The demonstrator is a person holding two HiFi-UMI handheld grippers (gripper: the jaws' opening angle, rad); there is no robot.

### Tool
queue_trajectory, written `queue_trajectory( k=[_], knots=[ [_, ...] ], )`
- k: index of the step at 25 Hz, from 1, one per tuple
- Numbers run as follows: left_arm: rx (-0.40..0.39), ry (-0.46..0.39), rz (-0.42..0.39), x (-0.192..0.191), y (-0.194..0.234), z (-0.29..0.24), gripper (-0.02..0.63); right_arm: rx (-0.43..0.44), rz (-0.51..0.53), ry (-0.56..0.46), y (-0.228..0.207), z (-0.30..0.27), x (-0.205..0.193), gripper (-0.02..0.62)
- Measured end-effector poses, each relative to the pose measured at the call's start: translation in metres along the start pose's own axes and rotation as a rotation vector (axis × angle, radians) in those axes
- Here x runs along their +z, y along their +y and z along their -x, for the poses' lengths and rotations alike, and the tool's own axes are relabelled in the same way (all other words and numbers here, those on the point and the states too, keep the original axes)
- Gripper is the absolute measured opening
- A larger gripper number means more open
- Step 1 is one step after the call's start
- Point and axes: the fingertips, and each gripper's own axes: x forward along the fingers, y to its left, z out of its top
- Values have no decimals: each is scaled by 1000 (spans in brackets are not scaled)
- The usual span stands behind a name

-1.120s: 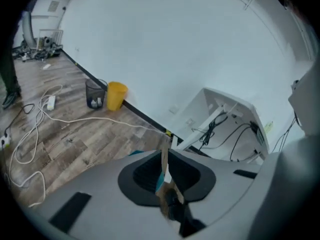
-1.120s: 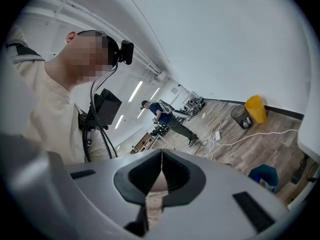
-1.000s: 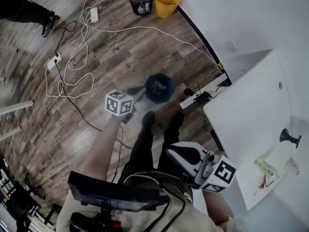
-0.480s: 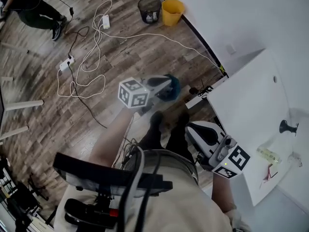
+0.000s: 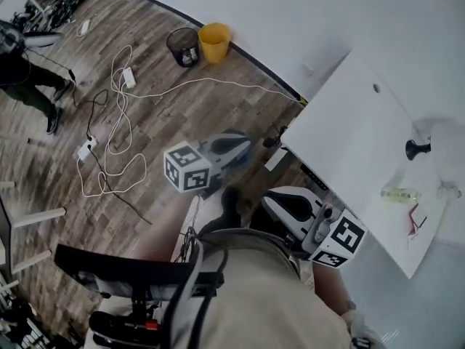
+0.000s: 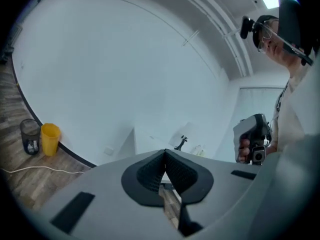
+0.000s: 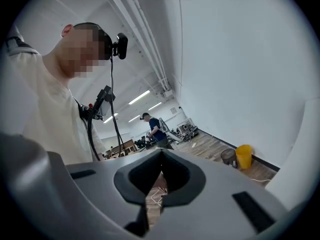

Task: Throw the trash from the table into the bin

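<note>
Trash (image 5: 399,193) lies on the white bench (image 5: 341,133), toward its end at the right of the head view: a pale clear wrapper, a thin red scrap (image 5: 415,220) just beside it and a crumpled clear piece (image 5: 447,190) near the edge. A black stand (image 5: 415,149) sits upright on the bench close to them.

Both claws are held over the wood floor (image 5: 145,107), well apart from the trash. The left claw (image 6: 164,156) has its jaws pressed together, pinching nothing. The left gripper view looks over the bench at the stand, with the wall behind. The right claw (image 7: 161,158) is likewise pressed together and empty, and in the head view it is the one nearer the bench corner. A hand (image 6: 243,146) grips it in the left gripper view.

A yellow bin (image 5: 213,42) stands against the wall (image 5: 290,13), just beside a black mesh bin (image 5: 183,47) with something pale inside. White cables (image 5: 116,133) loop across the floor between the bins and the person's legs. Another person (image 5: 22,71) in dark clothes stands at the far left of the head view
</note>
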Motion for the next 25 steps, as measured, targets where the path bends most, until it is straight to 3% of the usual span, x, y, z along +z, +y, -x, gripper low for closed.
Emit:
queue_trajectory(
  k=[5, 9, 14, 20, 25],
  knots=[
    [-81, -17, -50, 0, -46, -26, 12, -9, -13, -99, 9, 38, 7, 14],
    [-153, 45, -106, -14, -99, -54, 12, -11, -23, -163, 15, 75, 8, 14],
    [-286, 122, -161, -31, -195, -86, 12, -106, -2, -251, 52, 150, 2, 14],
    [-351, 129, -214, -44, -291, -127, 12, -167, -43, -402, 96, 252, -9, 14],
    [-429, 226, -345, -80, -384, -159, 12, -243, -8, -448, 120, 337, -22, 14]
  ],
)
